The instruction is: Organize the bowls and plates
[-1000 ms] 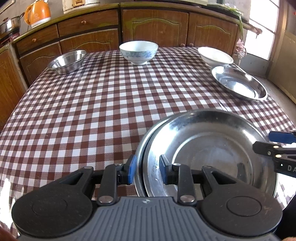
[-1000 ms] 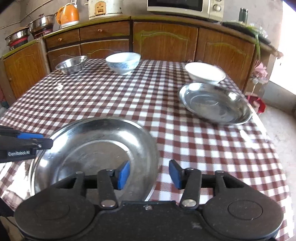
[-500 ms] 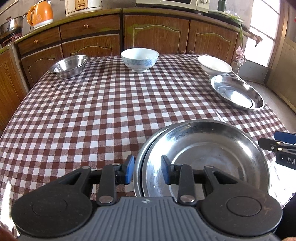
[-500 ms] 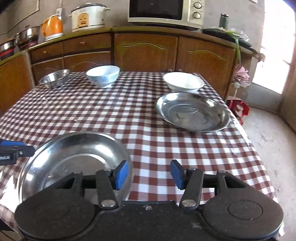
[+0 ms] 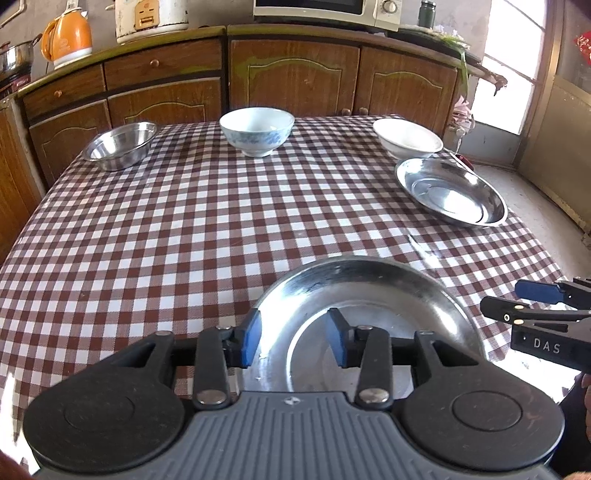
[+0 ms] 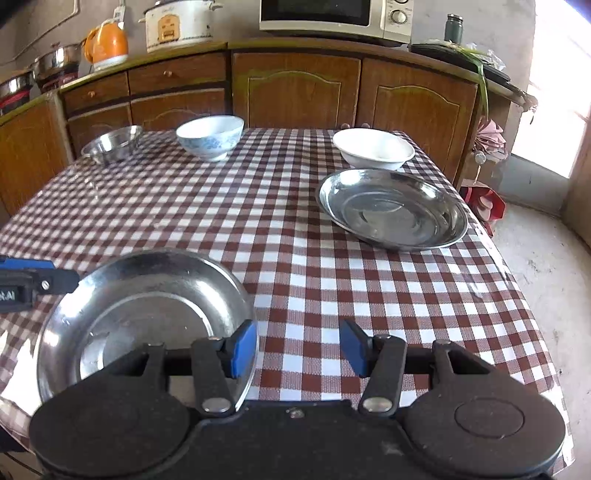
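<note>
A steel plate (image 5: 373, 310) (image 6: 140, 314) lies at the near edge of the checked table (image 5: 207, 229). My left gripper (image 5: 294, 339) is at its left rim with the jaws opening; the rim runs between the blue pads (image 5: 251, 339) and neither presses on it. My right gripper (image 6: 299, 347) (image 5: 517, 299) stands open just off the plate's right rim, nothing between its pads. A second steel plate (image 5: 450, 190) (image 6: 391, 208) lies far right. Along the far edge stand a white bowl (image 5: 406, 138), a blue-patterned bowl (image 5: 256, 131) and a steel bowl (image 5: 120, 146).
Wooden cupboards (image 5: 295, 74) run behind the table, with an orange kettle (image 5: 68, 37), a rice cooker (image 5: 147, 18) and a microwave (image 6: 332, 16) on top. Bare floor (image 6: 546, 266) lies past the table's right edge. My left gripper's tip (image 6: 37, 277) shows at the left.
The left gripper's jaws have widened and come off the near plate's rim. Both views have tipped up, showing more of the cupboards and worktop. The right jaws keep the same gap.
</note>
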`<state>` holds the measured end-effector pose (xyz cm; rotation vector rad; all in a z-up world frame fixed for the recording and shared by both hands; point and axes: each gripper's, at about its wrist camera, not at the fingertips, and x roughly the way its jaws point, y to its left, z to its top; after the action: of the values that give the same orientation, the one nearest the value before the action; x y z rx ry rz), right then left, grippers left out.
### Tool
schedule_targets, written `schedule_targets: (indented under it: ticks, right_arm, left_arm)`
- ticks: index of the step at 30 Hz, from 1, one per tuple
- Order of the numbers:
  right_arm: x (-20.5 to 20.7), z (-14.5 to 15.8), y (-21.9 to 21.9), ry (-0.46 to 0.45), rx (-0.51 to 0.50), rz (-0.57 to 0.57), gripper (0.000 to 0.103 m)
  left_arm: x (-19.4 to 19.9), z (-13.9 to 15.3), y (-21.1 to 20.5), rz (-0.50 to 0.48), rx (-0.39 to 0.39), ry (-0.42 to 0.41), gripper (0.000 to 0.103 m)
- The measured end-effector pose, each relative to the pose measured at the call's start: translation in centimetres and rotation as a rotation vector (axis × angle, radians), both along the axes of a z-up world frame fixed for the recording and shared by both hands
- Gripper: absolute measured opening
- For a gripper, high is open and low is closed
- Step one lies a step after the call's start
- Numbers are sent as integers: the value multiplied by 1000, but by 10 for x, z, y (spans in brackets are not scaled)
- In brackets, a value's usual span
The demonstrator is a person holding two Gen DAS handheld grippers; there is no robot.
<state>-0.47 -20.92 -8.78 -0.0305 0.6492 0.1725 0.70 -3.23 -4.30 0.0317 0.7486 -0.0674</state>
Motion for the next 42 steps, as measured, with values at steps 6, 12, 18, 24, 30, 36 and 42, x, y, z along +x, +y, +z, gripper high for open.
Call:
schedule_targets:
  ticks: [6, 12, 18, 24, 30, 36, 42]
  right_arm:
    - [0, 15, -5, -32, 18, -6, 62]
    - [5, 32, -19, -62, 50, -38, 63]
    - [6, 50, -36, -104, 75, -67, 64]
    - [8, 68, -52, -142, 85, -99, 67]
    - [11, 85, -75, -150, 58, -124, 68]
    - [7, 97, -105, -175, 64, -173, 70]
    - [12, 88, -122, -169, 87, -202, 70]
  left_arm:
    - [6, 12, -14, -19, -13, -16, 47]
    - [14, 28, -31, -35, -18, -46, 62]
    - [22, 42, -50, -47, -29, -67, 73]
    - [28, 58, -71, -68, -34, -102, 78]
    - [40, 75, -97, -91, -30, -104, 79]
    - [50, 83, -120, -116, -42, -128, 80]
    - [56, 78, -130, -120, -31, -127, 80]
